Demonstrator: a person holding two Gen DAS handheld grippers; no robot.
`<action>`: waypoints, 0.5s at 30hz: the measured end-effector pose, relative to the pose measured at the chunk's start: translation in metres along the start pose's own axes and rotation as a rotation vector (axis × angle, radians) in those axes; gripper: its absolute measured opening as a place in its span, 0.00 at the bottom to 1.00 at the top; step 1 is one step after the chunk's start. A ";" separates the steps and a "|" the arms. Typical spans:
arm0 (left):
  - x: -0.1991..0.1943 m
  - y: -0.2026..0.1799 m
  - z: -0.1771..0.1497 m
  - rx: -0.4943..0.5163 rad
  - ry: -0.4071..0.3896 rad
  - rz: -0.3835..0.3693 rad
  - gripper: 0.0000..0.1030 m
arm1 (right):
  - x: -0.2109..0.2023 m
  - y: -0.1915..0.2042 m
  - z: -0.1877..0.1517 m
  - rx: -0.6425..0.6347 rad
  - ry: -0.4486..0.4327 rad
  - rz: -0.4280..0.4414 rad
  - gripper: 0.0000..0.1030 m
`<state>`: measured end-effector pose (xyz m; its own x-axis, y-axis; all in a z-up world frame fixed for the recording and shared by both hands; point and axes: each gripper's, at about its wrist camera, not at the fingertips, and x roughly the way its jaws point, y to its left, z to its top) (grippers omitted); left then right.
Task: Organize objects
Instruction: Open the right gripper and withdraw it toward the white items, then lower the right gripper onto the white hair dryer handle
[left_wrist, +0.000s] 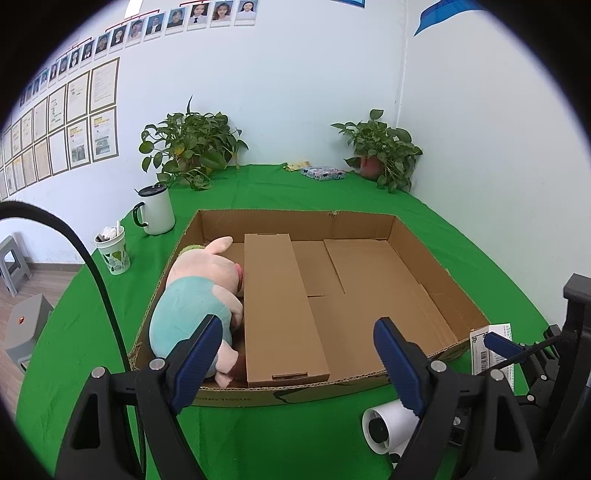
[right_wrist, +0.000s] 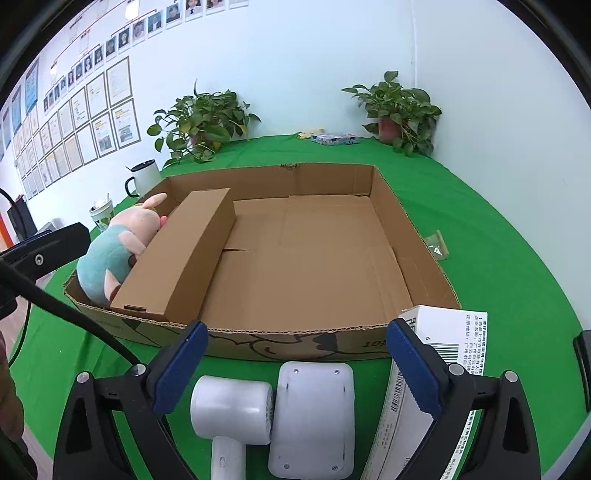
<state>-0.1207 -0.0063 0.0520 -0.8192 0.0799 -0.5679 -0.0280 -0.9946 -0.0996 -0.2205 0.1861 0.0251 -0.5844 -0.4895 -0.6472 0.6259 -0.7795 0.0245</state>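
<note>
A shallow cardboard tray (left_wrist: 424, 266) (right_wrist: 413, 236) lies on the green table. In it, at the left, lie a plush pig (left_wrist: 195, 295) (right_wrist: 122, 247) and a long brown carton (left_wrist: 280, 310) (right_wrist: 181, 254). My left gripper (left_wrist: 295, 354) is open and empty above the tray's near edge. My right gripper (right_wrist: 295, 358) is open and empty above a white hair dryer (right_wrist: 232, 410) (left_wrist: 388, 424), a white flat device (right_wrist: 312, 417) and a white printed box (right_wrist: 443, 354) (left_wrist: 491, 350), all in front of the tray.
A white mug (left_wrist: 157, 210) and a paper cup (left_wrist: 114, 251) stand left of the tray. Two potted plants (left_wrist: 192, 144) (left_wrist: 384, 147), a tissue pack (left_wrist: 323, 172) sit at the back. A small clear packet (right_wrist: 437, 245) lies right of the tray. A black cable (left_wrist: 99, 280) hangs at left.
</note>
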 end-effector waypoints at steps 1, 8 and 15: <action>0.001 0.001 -0.001 -0.003 0.008 -0.003 0.81 | -0.002 0.001 0.000 -0.008 -0.009 0.010 0.96; 0.009 0.012 -0.024 -0.041 0.109 -0.086 0.81 | -0.014 0.008 -0.026 -0.094 0.067 0.312 0.96; 0.031 0.024 -0.044 -0.144 0.257 -0.165 0.81 | -0.002 0.021 -0.067 -0.069 0.238 0.488 0.93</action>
<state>-0.1216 -0.0248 -0.0038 -0.6387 0.2710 -0.7201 -0.0515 -0.9489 -0.3115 -0.1717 0.1972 -0.0242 -0.0899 -0.6800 -0.7277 0.8322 -0.4527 0.3202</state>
